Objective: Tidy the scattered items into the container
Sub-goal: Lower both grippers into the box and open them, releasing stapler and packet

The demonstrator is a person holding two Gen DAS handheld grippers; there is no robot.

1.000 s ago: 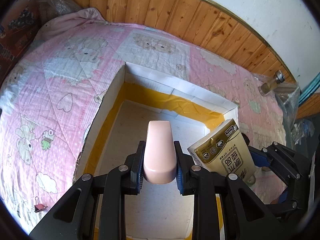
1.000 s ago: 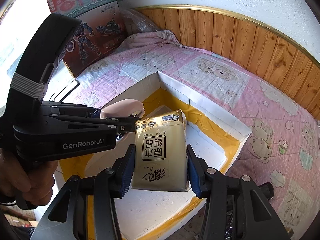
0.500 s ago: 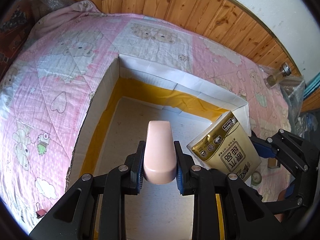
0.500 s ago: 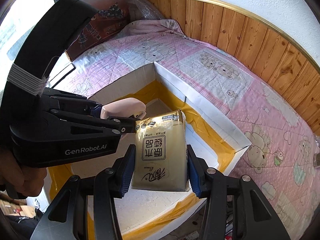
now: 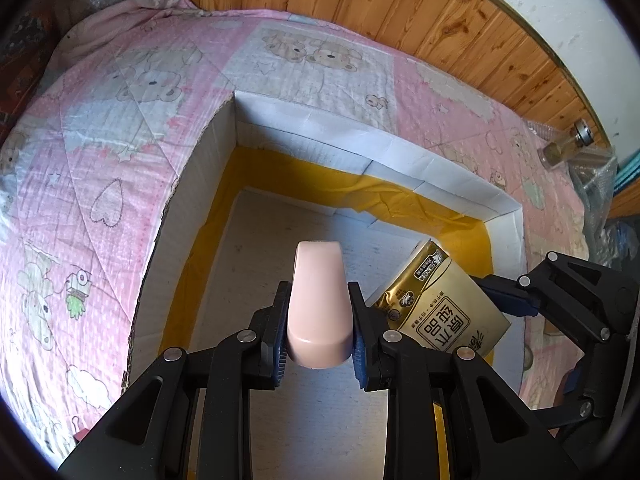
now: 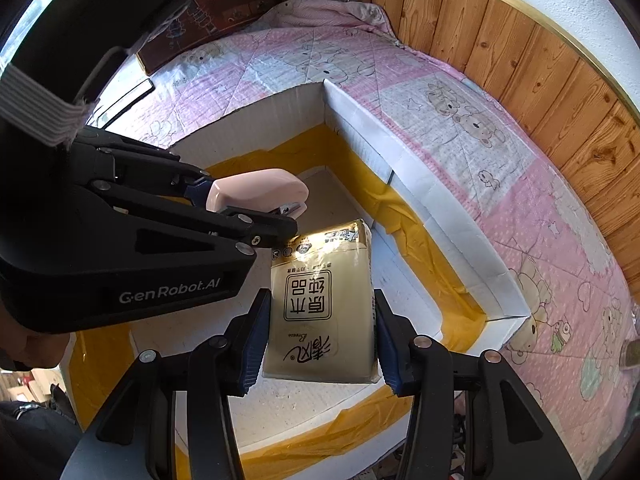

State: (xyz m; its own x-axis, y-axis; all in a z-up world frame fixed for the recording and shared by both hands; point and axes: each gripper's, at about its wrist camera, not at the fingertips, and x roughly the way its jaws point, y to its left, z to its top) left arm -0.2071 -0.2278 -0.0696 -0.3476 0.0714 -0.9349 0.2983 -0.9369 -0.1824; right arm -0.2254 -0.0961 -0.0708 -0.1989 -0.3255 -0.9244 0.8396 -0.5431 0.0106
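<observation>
My left gripper (image 5: 319, 334) is shut on a pale pink stapler (image 5: 318, 304), held over the inside of a white cardboard box (image 5: 360, 148) with yellow tape along its bottom edges. In the right wrist view the same pink stapler (image 6: 260, 194) pokes out of the left gripper (image 6: 280, 220) from the left. My right gripper (image 6: 320, 344) is shut on a gold tissue pack (image 6: 320, 304) with black characters, also above the box floor (image 6: 304, 408). From the left wrist view the tissue pack (image 5: 444, 308) hangs just right of the stapler, the right gripper's fingers (image 5: 508, 300) pinching it.
The box lies on a pink quilt (image 5: 120, 128) with bear prints. A wood-panelled wall (image 5: 360, 0) runs behind. A small glass bottle (image 5: 564, 144) sits at the far right, toy boxes (image 6: 208, 20) at the bed's far left. A hand (image 6: 28, 348) holds the left gripper.
Both grippers have sunk lower toward the box floor with their items still held; the box walls look larger and closer. The right gripper has rolled a little.
</observation>
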